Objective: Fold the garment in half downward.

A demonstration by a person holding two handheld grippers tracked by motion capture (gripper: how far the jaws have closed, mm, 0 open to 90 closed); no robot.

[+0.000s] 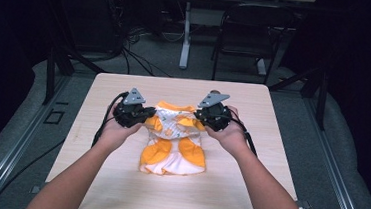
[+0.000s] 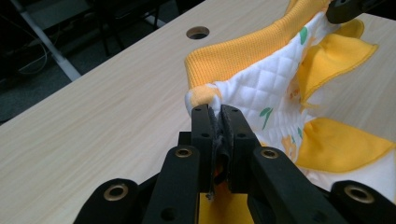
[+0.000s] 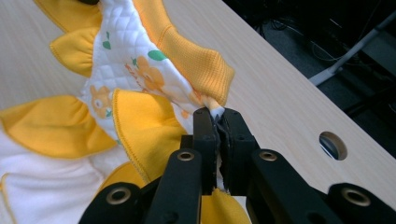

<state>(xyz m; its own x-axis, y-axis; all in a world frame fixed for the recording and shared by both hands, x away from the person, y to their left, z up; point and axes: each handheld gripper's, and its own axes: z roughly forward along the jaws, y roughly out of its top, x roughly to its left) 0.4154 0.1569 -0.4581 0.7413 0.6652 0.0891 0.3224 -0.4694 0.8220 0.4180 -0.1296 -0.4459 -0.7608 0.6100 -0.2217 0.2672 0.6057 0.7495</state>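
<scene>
A small white quilted garment [image 1: 174, 140] with orange ribbed collar, orange flaps and a flower print lies in the middle of the wooden table [image 1: 117, 184]. My left gripper [image 1: 148, 114] is shut on its left shoulder, the cloth [image 2: 261, 88] pinched between the black jaws [image 2: 217, 112]. My right gripper [image 1: 198, 116] is shut on the right shoulder, where white fabric [image 3: 140, 70] pokes out above the pinch [image 3: 216, 113]. The collar [image 2: 243, 51] stretches between both grippers, slightly lifted. The hem rests on the table.
A round cable hole [image 2: 198, 32] sits in the table near the far edge [image 3: 332, 144]. Beyond the table stand a dark chair [image 1: 251, 34] and a white table leg [image 1: 186, 34]. Cables lie on the floor.
</scene>
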